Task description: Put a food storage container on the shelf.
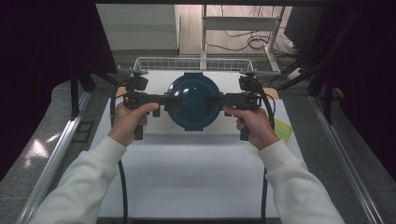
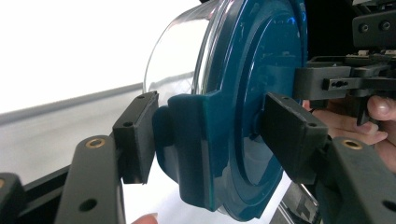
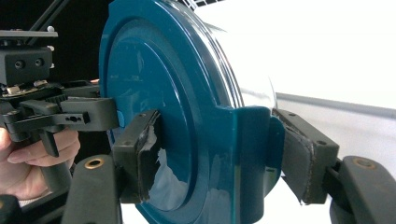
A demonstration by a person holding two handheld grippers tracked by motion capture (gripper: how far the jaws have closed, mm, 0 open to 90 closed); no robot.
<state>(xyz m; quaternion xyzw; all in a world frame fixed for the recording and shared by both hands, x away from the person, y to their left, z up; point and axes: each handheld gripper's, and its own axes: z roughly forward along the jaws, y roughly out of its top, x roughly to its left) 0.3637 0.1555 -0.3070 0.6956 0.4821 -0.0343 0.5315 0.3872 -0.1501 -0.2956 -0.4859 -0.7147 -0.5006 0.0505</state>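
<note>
A round clear bowl (image 2: 175,60) with a dark blue lid (image 1: 193,101) is held level between my two grippers over the white table (image 1: 196,172). My left gripper (image 1: 169,100) is shut on the lid's left side tab (image 2: 191,154), one pad (image 2: 137,135) under the tab and one on the lid's top. My right gripper (image 1: 216,99) is shut on the opposite tab (image 3: 250,154) in the same way, with its worn pads (image 3: 147,161) pressing on both faces. Each gripper view shows the other gripper (image 2: 343,81) (image 3: 60,116) past the lid.
A white wire basket (image 1: 194,63) stands at the table's far edge, just behind the bowl. A yellow-green sheet (image 1: 283,129) lies at the right edge. Metal rails (image 1: 60,149) run along both sides, and cables lie on the floor beyond.
</note>
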